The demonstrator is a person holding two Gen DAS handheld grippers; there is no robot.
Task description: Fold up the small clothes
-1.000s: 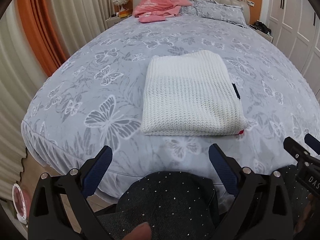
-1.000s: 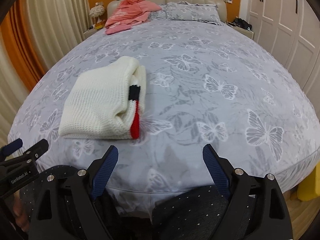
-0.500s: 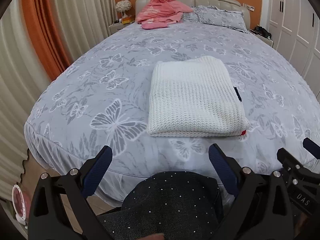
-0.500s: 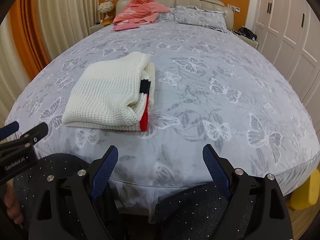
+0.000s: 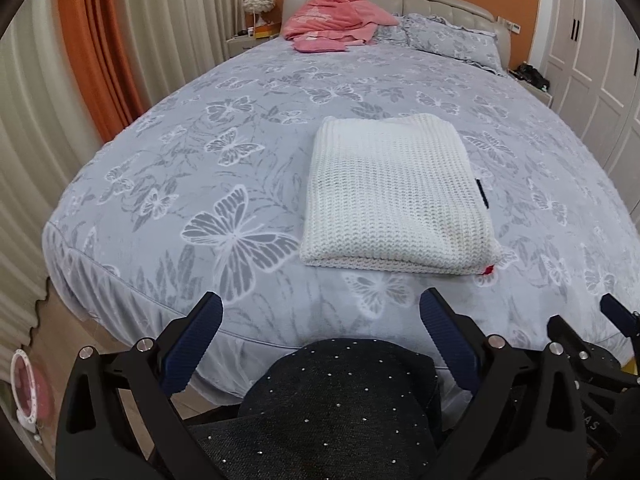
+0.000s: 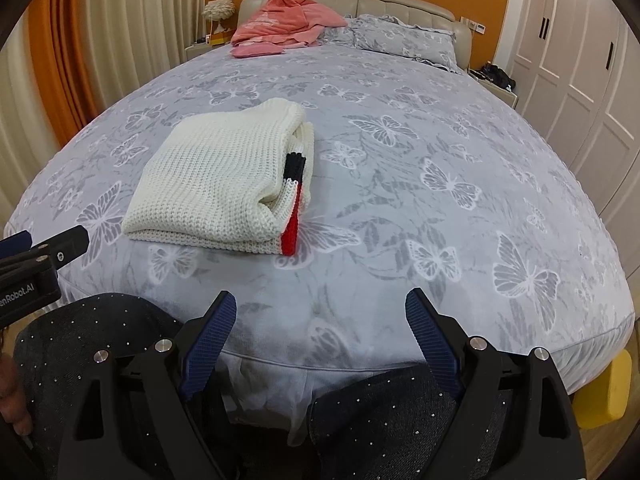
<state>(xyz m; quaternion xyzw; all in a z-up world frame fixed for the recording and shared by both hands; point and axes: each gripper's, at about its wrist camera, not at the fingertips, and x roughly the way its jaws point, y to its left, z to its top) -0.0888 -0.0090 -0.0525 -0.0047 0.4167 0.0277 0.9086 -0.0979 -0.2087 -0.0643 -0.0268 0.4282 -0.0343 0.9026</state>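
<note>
A white knit sweater lies folded into a neat rectangle on the grey butterfly bedspread. In the right wrist view the sweater shows a black and red stripe at its right edge. My left gripper is open and empty, held back from the bed's near edge above a dark dotted-trouser knee. My right gripper is open and empty too, to the right of the sweater and well short of it. The left gripper's fingers show at the left edge of the right wrist view.
Pink clothes lie heaped at the headboard beside grey pillows. Curtains hang on the left, white wardrobe doors on the right. A yellow object sits on the floor at the bed's right corner. A small fan stands at lower left.
Both grippers have drawn back and risen a little from the bed, so the sweater sits farther off. The sweater has not moved. Both grippers stay open.
</note>
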